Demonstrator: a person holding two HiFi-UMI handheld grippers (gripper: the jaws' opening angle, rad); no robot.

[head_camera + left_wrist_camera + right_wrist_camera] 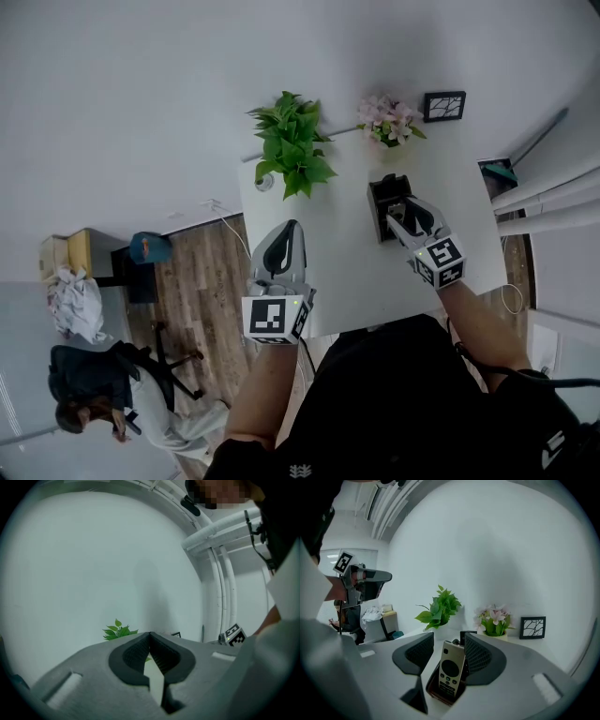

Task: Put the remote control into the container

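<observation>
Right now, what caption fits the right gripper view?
Remote standing in the container, right gripper open around it.

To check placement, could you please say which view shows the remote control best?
The right gripper view: the remote control stands in the container, buttons facing. The head view shows only a sliver; the left gripper view shows none.

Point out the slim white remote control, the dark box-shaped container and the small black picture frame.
slim white remote control (450, 668): right gripper view, on its round dark pad.
dark box-shaped container (440, 697): right gripper view, on its front wall.
small black picture frame (533, 627): right gripper view, on its middle.
</observation>
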